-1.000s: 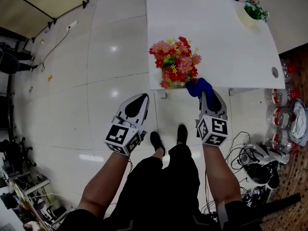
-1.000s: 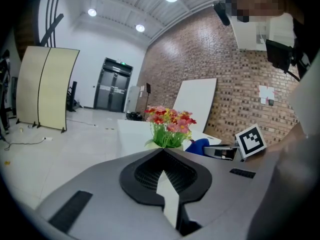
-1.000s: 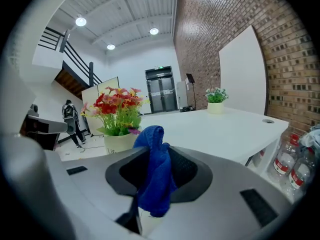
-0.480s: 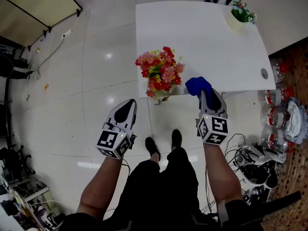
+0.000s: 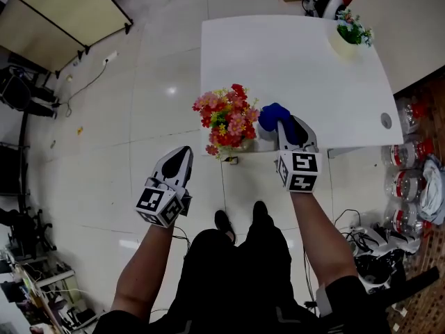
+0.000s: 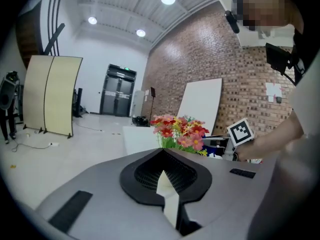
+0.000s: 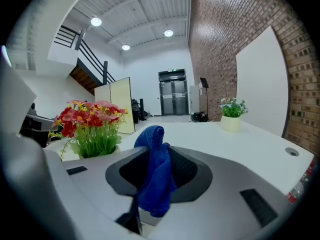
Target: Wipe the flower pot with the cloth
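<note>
1. The table (image 5: 306, 68) carries the flower pot (image 5: 231, 145) right at its near left corner, close to both the near edge and the left edge. That is the main risk: a sideways push from the cloth could slide or tip the pot off the corner onto the floor
2. The pot stands upright with its long axis vertical. Its red, pink and yellow flowers (image 5: 226, 117) point straight up and spread wider than the pot, hiding most of it from above. A wipe coming in high would probably catch the stems and blooms instead of the pot wall, and the top-heavy bunch could make it easy to topple
3. The left tool (image 5: 179, 157) hangs off the table, out past the near left corner, with its jaws together and nothing between them. It is not steadying the pot, so nothing braces it against a push from the right
4. The right tool (image 5: 281, 122) sits over the near edge just right of the pot, its jaws clamped on the cloth
5. The cloth (image 5: 271, 115) is a blue bunch that sticks forward out of the jaws, its long axis in line with the tool and its free end toward the far edge. It is near the flowers but apart from them. Only a narrow fold looks pinched, so hard rubbing might pull it loose
</note>
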`<control>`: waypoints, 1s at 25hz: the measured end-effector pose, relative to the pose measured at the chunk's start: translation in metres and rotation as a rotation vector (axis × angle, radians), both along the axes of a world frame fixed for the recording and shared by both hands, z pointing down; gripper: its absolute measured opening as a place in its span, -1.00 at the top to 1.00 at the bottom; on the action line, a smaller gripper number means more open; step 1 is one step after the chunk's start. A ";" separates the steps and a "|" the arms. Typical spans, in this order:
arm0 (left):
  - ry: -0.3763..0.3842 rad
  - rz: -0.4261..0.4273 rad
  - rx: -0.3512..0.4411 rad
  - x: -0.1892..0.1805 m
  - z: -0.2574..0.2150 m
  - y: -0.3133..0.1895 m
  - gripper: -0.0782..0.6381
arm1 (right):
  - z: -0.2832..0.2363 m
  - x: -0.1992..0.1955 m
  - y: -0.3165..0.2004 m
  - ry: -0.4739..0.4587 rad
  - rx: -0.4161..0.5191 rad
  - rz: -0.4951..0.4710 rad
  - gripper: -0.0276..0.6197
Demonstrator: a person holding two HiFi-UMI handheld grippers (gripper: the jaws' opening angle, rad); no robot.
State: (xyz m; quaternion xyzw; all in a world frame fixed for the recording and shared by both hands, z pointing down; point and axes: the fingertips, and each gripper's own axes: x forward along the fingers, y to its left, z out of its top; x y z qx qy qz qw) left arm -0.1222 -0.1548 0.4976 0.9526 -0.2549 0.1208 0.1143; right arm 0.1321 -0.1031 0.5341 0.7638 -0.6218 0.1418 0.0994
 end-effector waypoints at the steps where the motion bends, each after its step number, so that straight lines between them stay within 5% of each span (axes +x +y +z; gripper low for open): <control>1: 0.001 -0.015 -0.005 -0.003 0.002 0.001 0.77 | 0.002 -0.002 -0.005 0.003 -0.006 -0.022 0.61; 17: -0.012 -0.179 -0.039 -0.021 0.018 0.025 0.77 | 0.029 -0.046 -0.016 0.026 -0.072 -0.245 0.61; 25: -0.027 -0.149 -0.044 -0.021 -0.005 0.044 0.77 | 0.023 -0.083 0.018 0.014 -0.121 -0.317 0.61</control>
